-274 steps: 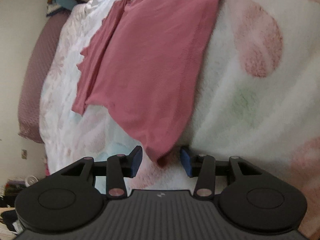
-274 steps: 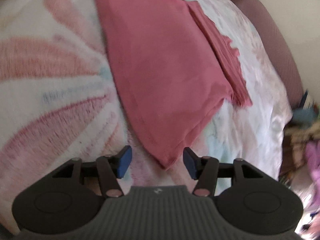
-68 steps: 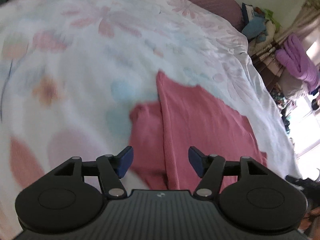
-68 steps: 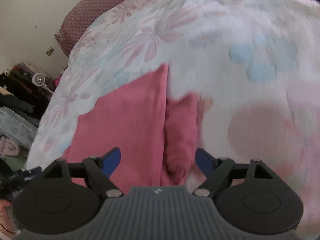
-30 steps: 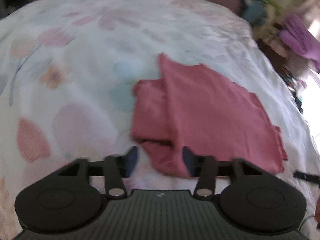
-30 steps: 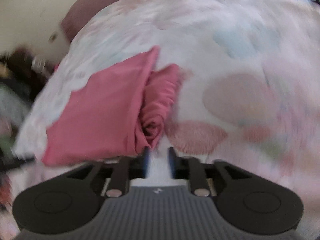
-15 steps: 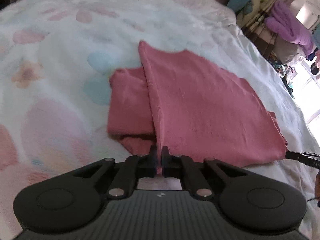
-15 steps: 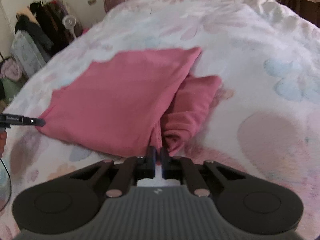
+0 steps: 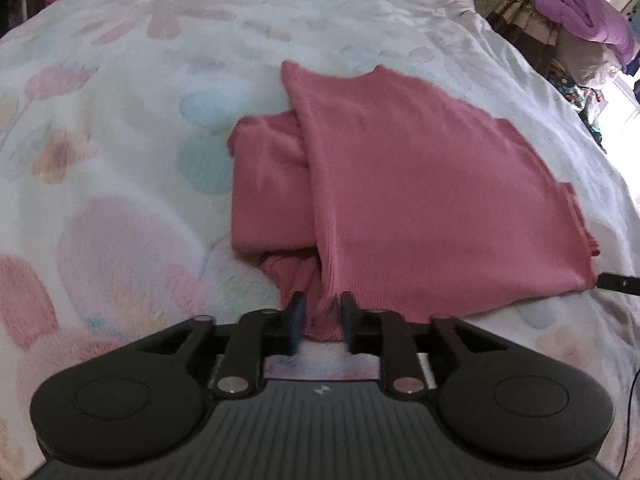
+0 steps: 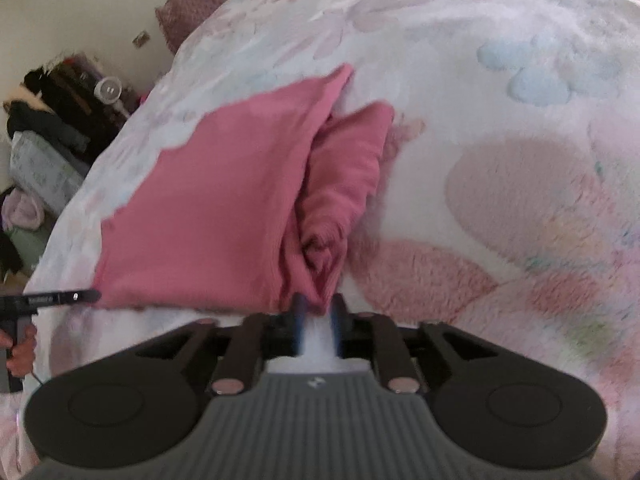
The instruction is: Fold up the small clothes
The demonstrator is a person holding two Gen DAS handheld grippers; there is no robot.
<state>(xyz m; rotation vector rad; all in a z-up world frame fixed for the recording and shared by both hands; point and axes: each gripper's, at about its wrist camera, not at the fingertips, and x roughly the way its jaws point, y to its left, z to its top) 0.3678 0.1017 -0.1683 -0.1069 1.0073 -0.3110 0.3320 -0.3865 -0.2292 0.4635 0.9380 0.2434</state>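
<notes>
A pink knit garment lies folded on a floral fleece blanket, with a bunched sleeve part along one side. My left gripper has its jaws slightly apart, with the garment's near corner lying between the blue pads. In the right wrist view the same garment lies ahead, and my right gripper has its jaws slightly apart at the opposite near corner, with cloth just at the fingertips. Each gripper's tip shows at the edge of the other's view.
The blanket covers a bed with a mauve pillow at the head. Piles of clothes and a small fan stand beside the bed on one side, and purple bedding on the other.
Both grippers were shut on the garment's corners half a second ago and have now opened a little. The garment has settled flat on the blanket.
</notes>
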